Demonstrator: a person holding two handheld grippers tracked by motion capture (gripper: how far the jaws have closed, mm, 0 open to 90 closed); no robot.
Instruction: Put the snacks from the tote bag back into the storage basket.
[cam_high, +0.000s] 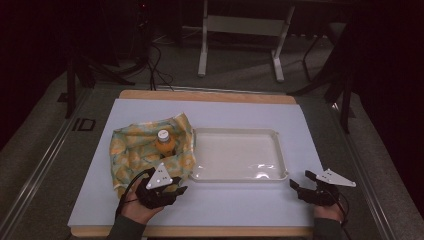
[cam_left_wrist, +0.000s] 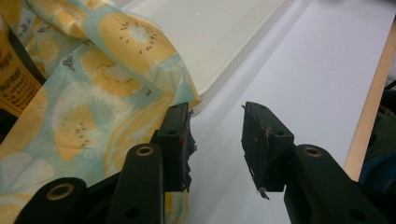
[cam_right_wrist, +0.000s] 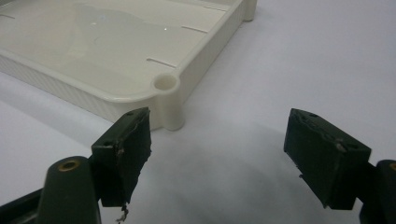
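A cloth printed with yellow fruit slices (cam_high: 137, 152) lies bunched on the left of the white table mat (cam_high: 240, 112). An orange bottle (cam_high: 165, 142) with a pale cap stands upright in its folds. My left gripper (cam_high: 175, 189) rests at the cloth's near edge. In the left gripper view its jaws (cam_left_wrist: 215, 135) stand apart over bare mat, and the cloth (cam_left_wrist: 93, 93) lies against the outer side of the left one. The bottle's label (cam_left_wrist: 14, 79) shows at the far left. My right gripper (cam_high: 301, 180) sits open off the tray's near right corner, with nothing between its jaws (cam_right_wrist: 217, 144).
A shallow cream tray (cam_high: 235, 131) sits in the middle of the mat, right of the cloth; its corner post (cam_right_wrist: 166, 84) is just ahead of the right gripper. The wooden table edge (cam_left_wrist: 373, 93) runs near the left gripper. Table legs (cam_high: 202, 45) stand beyond.
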